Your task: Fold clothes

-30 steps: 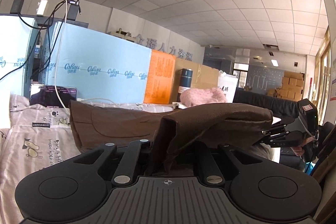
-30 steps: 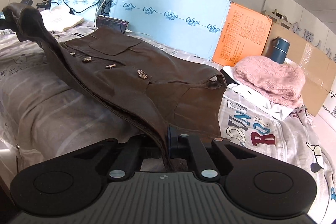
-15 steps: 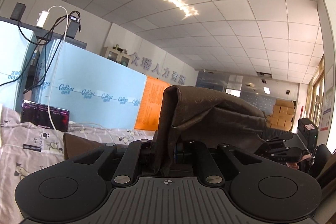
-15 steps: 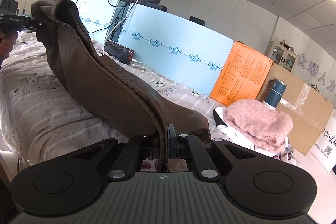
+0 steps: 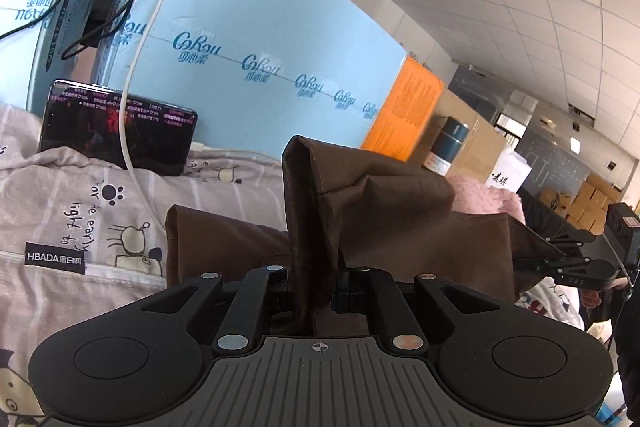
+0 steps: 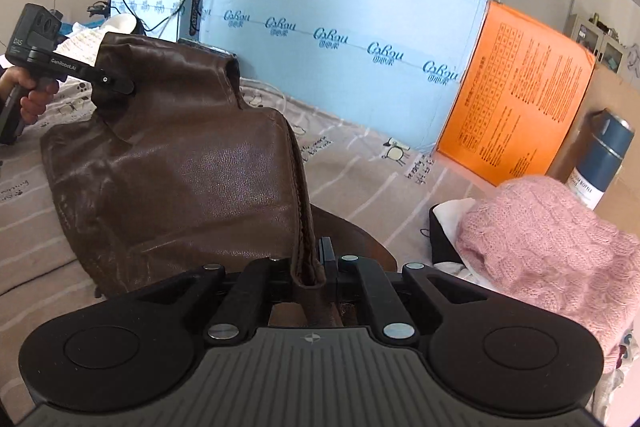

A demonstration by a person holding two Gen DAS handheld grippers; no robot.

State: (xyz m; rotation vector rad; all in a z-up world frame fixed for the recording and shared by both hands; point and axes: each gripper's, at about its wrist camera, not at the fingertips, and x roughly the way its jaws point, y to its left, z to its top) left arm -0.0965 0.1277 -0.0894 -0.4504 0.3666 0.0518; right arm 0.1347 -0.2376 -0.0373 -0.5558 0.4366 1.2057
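In the left wrist view, we see our left gripper [image 5: 316, 291] clamped on a doubled edge of the brown jacket [image 5: 384, 223]. The matte lining side faces us, standing up in a stiff fold above the fingers and sagging across to the right gripper [image 5: 560, 259], which pinches the far end. Part of the jacket lies flat on the bed [image 5: 80, 211], whose soft printed cover shows paw and animal drawings. At the bed's back edge a dark phone [image 5: 116, 127] leans against a smooth blue foam board [image 5: 260, 39], with a white cable [image 5: 132, 75] running down across it.

In the right wrist view, we see our right gripper [image 6: 316, 267] closed tight on a thick stitched seam of the jacket [image 6: 192, 167]. Here the grainy, glossy leather face shows, creased and draped in a hump over the bed [image 6: 352, 163] toward the left gripper [image 6: 116, 85], which a hand [image 6: 32, 95] grasps. A fuzzy pink knit [image 6: 548, 239] is heaped at the bed's right edge, beside a blue cylindrical bottle [image 6: 604, 155] and an orange board [image 6: 520, 99].
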